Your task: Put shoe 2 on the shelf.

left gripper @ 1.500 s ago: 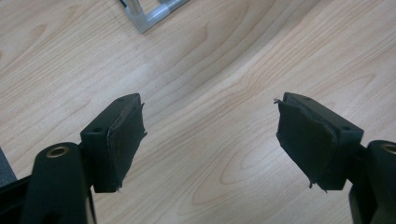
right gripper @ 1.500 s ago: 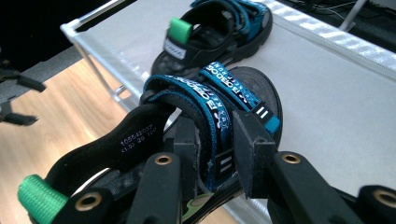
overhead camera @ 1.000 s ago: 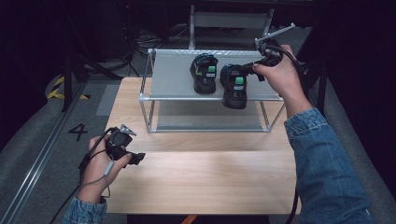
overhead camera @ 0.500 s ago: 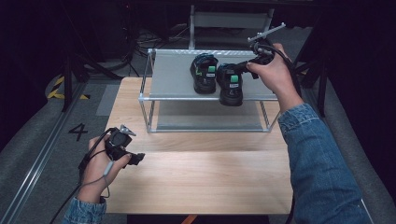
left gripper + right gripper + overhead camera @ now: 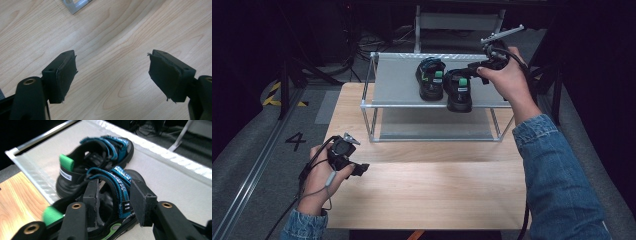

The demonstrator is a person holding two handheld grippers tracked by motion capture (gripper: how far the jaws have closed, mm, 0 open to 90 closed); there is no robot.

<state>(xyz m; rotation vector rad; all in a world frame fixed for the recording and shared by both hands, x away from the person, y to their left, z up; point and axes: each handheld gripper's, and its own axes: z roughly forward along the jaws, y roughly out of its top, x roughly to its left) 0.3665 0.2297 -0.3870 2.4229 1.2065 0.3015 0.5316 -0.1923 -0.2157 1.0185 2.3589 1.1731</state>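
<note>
This looks like a recording lab or test studio, not a home or a shop. A plain pale wooden worktop [image 5: 427,185] stands alone in a dark room whose edges fall into blackness. The grey floor around it carries yellow-and-black hazard tape [image 5: 274,95] and a painted number 4 [image 5: 295,141], the kind of marking used for numbered stations. Loose cables [image 5: 377,40] lie on the floor behind, near the legs of a metal stand [image 5: 417,25]. On the worktop sits a bare metal-framed shelf [image 5: 382,85] with a grey deck, a staged prop more than furniture. The person works with a cabled hand-held gripper [image 5: 343,156] bearing its own camera.
</note>
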